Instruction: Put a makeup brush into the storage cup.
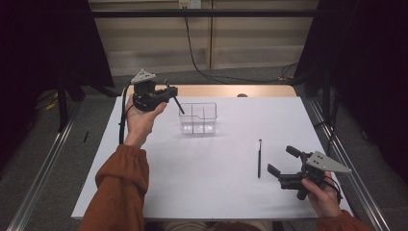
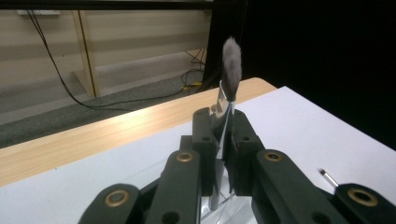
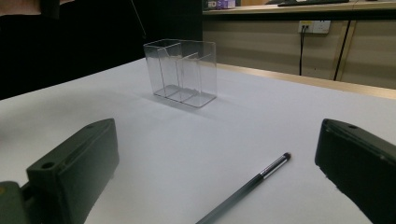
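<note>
White table — clamped brush stands upright, bristles up.

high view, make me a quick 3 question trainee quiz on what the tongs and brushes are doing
1. True or false: the left tongs are shut on a makeup brush.
2. Where does the second brush lie? A) inside the clear organiser B) flat on the white table, in front of the right tongs C) on the floor
3. Fill in: the right tongs are ____.

Key: 1 true. 2 B; the clear organiser holds nothing on the white table. 3 open.
</note>
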A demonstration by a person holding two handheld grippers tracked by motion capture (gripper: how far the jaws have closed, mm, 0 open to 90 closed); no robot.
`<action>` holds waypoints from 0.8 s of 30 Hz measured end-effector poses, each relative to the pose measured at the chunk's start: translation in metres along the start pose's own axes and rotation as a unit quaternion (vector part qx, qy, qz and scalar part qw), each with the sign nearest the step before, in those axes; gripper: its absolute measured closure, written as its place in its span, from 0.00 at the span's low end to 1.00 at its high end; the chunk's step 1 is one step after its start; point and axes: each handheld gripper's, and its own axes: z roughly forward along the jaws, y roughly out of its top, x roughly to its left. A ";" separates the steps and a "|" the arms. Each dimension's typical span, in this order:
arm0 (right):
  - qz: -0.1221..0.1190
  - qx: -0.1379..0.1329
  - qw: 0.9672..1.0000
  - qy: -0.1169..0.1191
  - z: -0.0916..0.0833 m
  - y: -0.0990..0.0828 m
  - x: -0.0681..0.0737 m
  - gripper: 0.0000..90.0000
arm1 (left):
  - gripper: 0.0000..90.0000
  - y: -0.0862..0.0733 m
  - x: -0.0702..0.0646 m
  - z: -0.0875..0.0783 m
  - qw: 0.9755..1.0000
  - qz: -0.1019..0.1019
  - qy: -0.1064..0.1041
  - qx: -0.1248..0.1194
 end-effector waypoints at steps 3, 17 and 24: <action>0.002 0.000 1.000 -0.001 0.001 0.000 0.000 0.00 | 0.93 -0.001 0.002 0.004 1.000 -0.002 0.001 0.000; 0.001 0.003 1.000 -0.003 0.001 -0.001 -0.001 0.00 | 0.93 -0.009 -0.005 0.021 1.000 0.011 0.005 0.019; -0.001 0.005 1.000 -0.001 0.001 -0.001 -0.001 0.00 | 0.93 -0.012 -0.007 0.026 1.000 0.010 0.004 0.024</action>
